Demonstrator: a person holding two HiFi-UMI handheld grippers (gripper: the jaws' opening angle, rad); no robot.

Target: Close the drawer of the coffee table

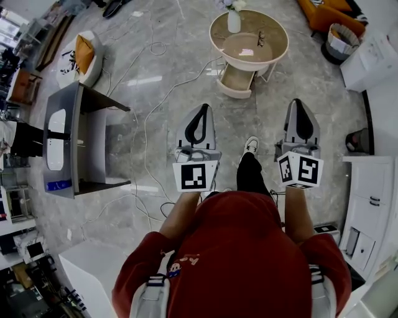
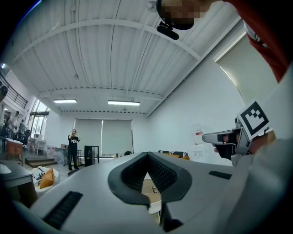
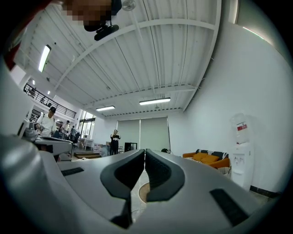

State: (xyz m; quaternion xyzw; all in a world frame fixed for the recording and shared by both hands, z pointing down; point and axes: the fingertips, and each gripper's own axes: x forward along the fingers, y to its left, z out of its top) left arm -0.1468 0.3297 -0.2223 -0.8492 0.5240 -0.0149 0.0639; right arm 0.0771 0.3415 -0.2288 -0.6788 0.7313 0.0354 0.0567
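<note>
A round beige coffee table (image 1: 280, 53) stands on the marble floor ahead of me, with its drawer (image 1: 236, 80) pulled out toward me. On its top are a white vase (image 1: 234, 22) and a small dark item (image 1: 260, 38). My left gripper (image 1: 201, 109) and right gripper (image 1: 301, 103) are both shut and empty, held level side by side well short of the table. In the left gripper view the table (image 2: 149, 190) peeks through the gap behind the tips, and the right gripper (image 2: 207, 137) shows at the right. In the right gripper view the table (image 3: 143, 193) lies beyond the tips (image 3: 144, 151).
A grey desk (image 1: 68, 140) stands at the left, white cabinets (image 1: 373, 192) at the right, an orange sofa (image 1: 326, 12) and a basket (image 1: 342, 38) at the far right. Cables (image 1: 149, 118) trail over the floor. My foot (image 1: 250, 146) is between the grippers. A person (image 2: 73, 148) stands far off.
</note>
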